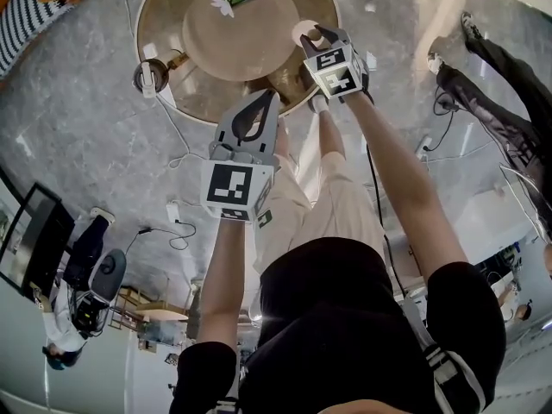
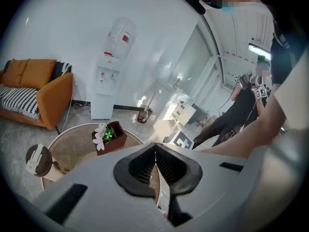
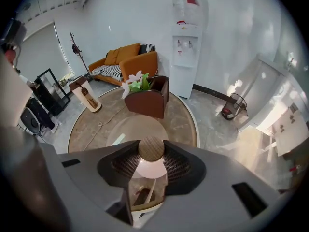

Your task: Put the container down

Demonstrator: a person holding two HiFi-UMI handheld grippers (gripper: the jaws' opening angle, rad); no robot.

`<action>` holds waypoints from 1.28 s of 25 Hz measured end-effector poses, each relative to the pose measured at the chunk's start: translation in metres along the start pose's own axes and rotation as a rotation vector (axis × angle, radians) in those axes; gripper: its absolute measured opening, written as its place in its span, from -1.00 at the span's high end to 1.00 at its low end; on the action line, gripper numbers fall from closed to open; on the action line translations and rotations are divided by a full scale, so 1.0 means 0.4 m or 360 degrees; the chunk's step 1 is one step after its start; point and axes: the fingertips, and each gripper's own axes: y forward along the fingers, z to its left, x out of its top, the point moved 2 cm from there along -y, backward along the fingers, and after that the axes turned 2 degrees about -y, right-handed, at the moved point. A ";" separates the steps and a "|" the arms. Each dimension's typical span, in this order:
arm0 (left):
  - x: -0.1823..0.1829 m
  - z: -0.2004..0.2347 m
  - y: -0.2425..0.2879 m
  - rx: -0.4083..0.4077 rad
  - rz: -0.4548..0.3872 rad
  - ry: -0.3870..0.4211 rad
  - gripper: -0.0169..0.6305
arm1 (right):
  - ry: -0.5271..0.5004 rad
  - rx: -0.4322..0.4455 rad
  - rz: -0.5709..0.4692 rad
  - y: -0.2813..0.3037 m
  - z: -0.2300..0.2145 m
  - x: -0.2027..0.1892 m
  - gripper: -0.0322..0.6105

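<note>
A round table (image 1: 185, 89) carries a brown planter box (image 3: 147, 100) with flowers. The left gripper (image 2: 155, 164) hangs by the table's near edge, its jaws pressed together with nothing between them. The right gripper (image 3: 151, 166) clamps the clear, cork-lidded container (image 3: 151, 149) upright above the table's pale centre disc (image 3: 126, 129).

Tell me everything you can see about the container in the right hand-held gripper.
The container is a jar with a pale, see-through-looking body and a round cork-like lid on top. It stands upright between the jaws of the right hand-held gripper, whose ribbed pads press its sides. It hangs over the round table, near its edge; whether its base touches the top is not visible.
</note>
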 end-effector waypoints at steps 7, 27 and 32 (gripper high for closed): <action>-0.008 0.006 0.000 0.0002 0.0009 -0.0019 0.89 | -0.0009 -0.0023 0.0060 0.055 -0.006 -0.007 0.46; -0.060 0.006 -0.024 0.0006 0.0048 -0.0065 0.89 | 0.0013 -0.0090 0.0137 0.105 -0.013 -0.035 0.46; -0.050 0.008 -0.029 0.0024 0.0018 -0.0074 0.89 | 0.0008 -0.0063 0.0133 0.108 -0.013 -0.031 0.46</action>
